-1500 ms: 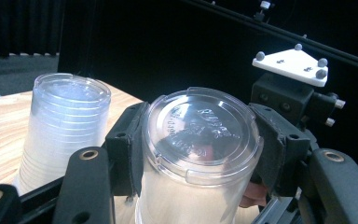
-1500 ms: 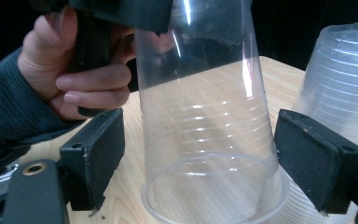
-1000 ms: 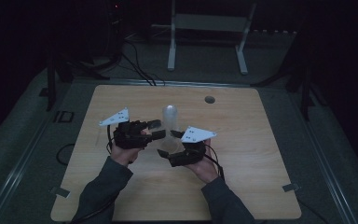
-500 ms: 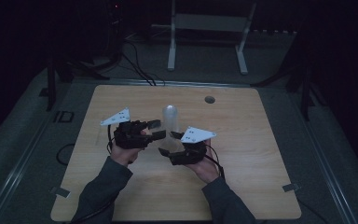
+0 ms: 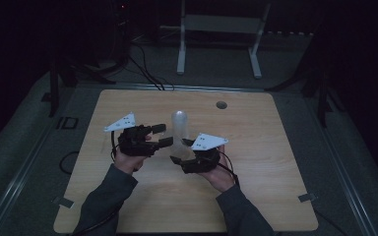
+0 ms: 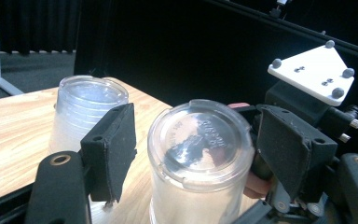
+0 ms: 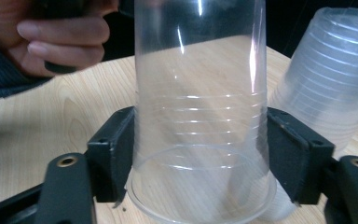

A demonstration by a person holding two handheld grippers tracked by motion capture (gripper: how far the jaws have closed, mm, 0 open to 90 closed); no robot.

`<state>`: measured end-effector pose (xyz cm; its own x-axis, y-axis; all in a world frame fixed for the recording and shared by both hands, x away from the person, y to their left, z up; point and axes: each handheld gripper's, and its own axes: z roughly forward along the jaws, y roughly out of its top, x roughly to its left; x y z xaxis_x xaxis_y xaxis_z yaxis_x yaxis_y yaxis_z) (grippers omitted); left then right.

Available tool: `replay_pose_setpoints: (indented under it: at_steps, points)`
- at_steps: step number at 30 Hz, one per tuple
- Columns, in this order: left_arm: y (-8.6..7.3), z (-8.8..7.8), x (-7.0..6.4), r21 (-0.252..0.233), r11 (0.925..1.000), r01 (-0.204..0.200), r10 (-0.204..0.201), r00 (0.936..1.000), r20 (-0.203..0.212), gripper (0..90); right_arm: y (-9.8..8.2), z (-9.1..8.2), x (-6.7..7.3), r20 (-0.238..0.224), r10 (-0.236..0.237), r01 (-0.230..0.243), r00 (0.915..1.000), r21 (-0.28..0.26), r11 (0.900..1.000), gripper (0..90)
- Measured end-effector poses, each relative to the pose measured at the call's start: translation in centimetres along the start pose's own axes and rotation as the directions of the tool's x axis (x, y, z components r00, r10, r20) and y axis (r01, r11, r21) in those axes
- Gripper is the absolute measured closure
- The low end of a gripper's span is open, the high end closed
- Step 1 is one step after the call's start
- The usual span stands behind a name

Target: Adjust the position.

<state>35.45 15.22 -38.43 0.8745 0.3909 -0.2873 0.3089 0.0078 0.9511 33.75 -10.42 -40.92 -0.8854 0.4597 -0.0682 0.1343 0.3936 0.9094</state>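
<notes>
**Right tongs clamped on one clear cup, left tongs spreading off it**

I am working at a wooden table (image 5: pixel 128 206), dim light, both hands near its middle.

The single cup (image 7: pixel 200 116) is standing upside down, rim on the wood and base up. It is clear, thin plastic, tapering toward the base, with a band of fine ridges around its lower wall and a rolled rim. From the left gripper view its round base (image 6: pixel 200 140) is showing raised lettering too small to read, with a ring moulded around the edge.

My right gripper (image 7: pixel 200 158) is pressing both black pads against the cup's ridged band, one on each side; its jaws have just been closing in on it. The wall is not visibly crushed.

My left gripper (image 6: pixel 193 149) is standing with its jaws apart around the cup's upper part; they have just been opening. The left pad is clear of the wall; whether the other pad touches it I cannot tell.

A stack of nested cups (image 5: pixel 179 129), same clear plastic, also upside down, is standing just behind the single cup, toward the table's far side.
</notes>
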Motion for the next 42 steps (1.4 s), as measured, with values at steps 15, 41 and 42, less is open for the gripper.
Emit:
replay_pose_setpoints:
  at_steps: [15,41,42]
  points:
    - [0.5,-0.7,0.0,0.026,0.9994,-0.024,0.024,0.9995,-0.022,27.3,0.4,-0.8,-0.7,0.029,-0.041,0.039,0.9987,0.07,0.997,30.4]
    - [1.4,-1.4,-0.2,0.104,0.9908,-0.087,0.092,0.9943,-0.053,27.7,1.0,-1.4,-1.5,0.026,-0.109,0.103,0.9937,0.183,0.978,30.3]
    - [1.4,-1.4,-0.2,0.109,0.9899,-0.09,0.096,0.9938,-0.055,27.7,1.0,-1.4,-1.6,0.026,-0.112,0.105,0.9934,0.187,0.977,30.2]
